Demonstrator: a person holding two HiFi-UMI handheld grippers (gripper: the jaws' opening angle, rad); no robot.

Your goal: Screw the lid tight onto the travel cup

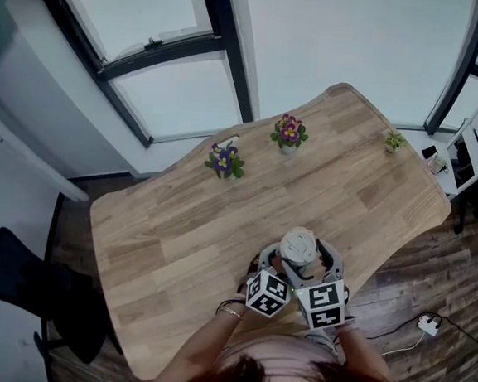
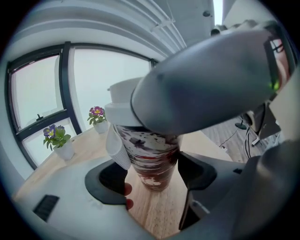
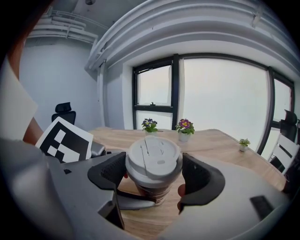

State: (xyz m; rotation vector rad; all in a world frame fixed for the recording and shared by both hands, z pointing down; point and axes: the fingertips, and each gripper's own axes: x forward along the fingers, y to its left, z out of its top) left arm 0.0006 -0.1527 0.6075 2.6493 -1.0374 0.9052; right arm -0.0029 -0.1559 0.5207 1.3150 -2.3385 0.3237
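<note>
Our L gripper (image 2: 150, 177) brackets the travel cup (image 2: 152, 157) body, jaws spread w/ a gap one side. R gripper (image 3: 154, 174) pinches the lid (image 3: 153, 160) on top. Cup stands at near edge of the table (image 1: 178, 222). We judge tightening's in hand; next: firm L grip, twist R.

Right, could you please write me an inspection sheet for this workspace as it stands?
Surface: wooden table, light planks, curved edges.
Job's things: travel cup upright near the person's edge; white lid sitting on top.
Clutter: three small flower pots along the far side.
Grippers: left gripper brackets the cup body, with a slim gap on one side; right gripper is closed on the lid.
Cables: dark cable to a white plug block on the floor, right of the table.
Surroundings: large windows; black office chair on the left.
</note>
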